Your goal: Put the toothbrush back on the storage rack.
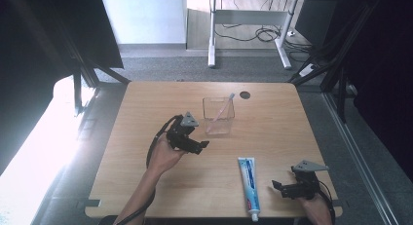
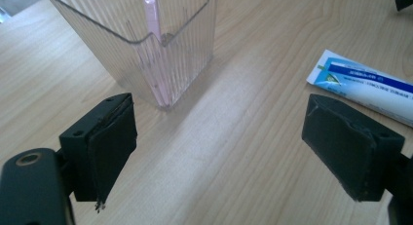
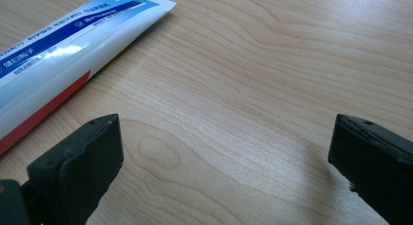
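Observation:
A clear ribbed plastic cup [image 1: 218, 115] stands upright near the table's middle with a pink toothbrush [image 1: 223, 108] leaning inside it. A white and blue toothpaste tube [image 1: 249, 185] lies flat near the front edge, cap toward me. My left gripper [image 1: 198, 143] hovers open just left of and in front of the cup [image 2: 146, 45], nothing between its jaws; the tube's end [image 2: 363, 86] lies off to its right. My right gripper [image 1: 281, 187] is open low over the wood right of the tube [image 3: 63, 54], holding nothing.
The wooden table [image 1: 146, 118] has a dark round hole [image 1: 245, 95] near its far edge. Black frame posts stand at both sides. A white desk leg [image 1: 212, 35] and cables lie on the floor beyond.

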Available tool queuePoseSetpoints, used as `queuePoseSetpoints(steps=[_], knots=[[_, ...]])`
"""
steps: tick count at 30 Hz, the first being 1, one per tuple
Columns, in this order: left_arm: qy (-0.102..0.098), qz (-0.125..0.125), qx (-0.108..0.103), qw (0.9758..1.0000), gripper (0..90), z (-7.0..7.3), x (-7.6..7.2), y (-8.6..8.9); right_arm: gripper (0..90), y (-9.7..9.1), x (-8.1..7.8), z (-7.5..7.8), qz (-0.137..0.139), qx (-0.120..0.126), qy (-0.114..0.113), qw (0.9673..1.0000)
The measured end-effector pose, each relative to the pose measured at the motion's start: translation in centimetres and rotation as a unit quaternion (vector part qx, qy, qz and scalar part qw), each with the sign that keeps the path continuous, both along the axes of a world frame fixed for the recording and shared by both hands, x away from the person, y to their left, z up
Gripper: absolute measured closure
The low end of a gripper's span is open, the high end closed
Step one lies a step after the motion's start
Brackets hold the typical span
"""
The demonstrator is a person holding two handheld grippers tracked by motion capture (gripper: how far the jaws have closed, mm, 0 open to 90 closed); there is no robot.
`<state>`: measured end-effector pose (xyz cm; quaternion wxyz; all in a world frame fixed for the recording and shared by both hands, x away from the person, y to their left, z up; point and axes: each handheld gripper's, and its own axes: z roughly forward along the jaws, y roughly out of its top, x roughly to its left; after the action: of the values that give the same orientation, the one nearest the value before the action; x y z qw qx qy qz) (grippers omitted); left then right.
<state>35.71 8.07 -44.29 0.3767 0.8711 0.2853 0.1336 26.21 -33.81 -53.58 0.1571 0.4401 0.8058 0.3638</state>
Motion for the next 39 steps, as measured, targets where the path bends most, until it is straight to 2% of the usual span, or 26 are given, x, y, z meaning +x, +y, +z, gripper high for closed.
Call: queuePoseSetpoints(steps=[12, 20, 29, 39], knots=[[0.002, 0.009, -0.007, 0.9999, 13.1, -0.8, -2.0, 1.7, 0.0, 0.1, 0.0, 0.0, 0.001, -0.001, 0.0, 1.0], [-0.002, 0.014, 0.0, 0.9999, 13.0, -1.6, -3.4, 2.6, 0.0, 0.1, 0.0, 0.0, 0.002, -0.002, 0.0, 1.0], [0.003, 0.018, 0.009, 0.9998, 13.0, -2.5, -4.8, 3.6, 0.0, 0.2, 0.0, 0.0, 0.003, -0.004, 0.001, 1.0], [0.001, 0.022, 0.003, 0.9998, 13.1, -3.6, -7.0, 4.7, 0.0, 0.3, -0.1, 0.0, 0.004, -0.006, 0.0, 1.0]])
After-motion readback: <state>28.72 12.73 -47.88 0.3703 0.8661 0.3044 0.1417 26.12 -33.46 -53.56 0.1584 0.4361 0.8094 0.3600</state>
